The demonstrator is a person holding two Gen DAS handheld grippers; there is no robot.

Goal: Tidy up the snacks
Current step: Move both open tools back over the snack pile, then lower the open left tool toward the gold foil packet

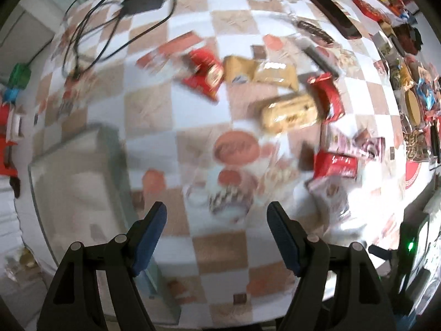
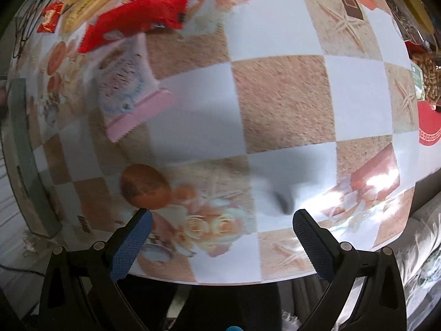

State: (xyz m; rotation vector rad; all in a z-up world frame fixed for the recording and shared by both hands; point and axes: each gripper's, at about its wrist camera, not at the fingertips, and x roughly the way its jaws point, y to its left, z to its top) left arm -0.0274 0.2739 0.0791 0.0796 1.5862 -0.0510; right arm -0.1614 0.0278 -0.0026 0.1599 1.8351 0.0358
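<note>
Several snack packets lie on a checkered tablecloth. In the left wrist view I see a red packet [image 1: 205,74], two tan packets [image 1: 260,73], a yellow biscuit pack [image 1: 289,111] and another red packet [image 1: 335,164]. A pale grey-green tray [image 1: 80,171] sits at the left. My left gripper [image 1: 216,235] is open and empty above the cloth. In the right wrist view a pink-edged packet [image 2: 132,93] and a red packet [image 2: 137,19] lie at the upper left. My right gripper [image 2: 222,241] is open and empty near the table's front edge.
A black power adapter with cables [image 1: 143,0] lies at the far left of the table. A long black bar [image 1: 330,11] and more snacks [image 1: 413,102] lie along the right side. Peanuts [image 2: 430,77] and a red mat [image 2: 430,127] show at the right. The view is motion-blurred.
</note>
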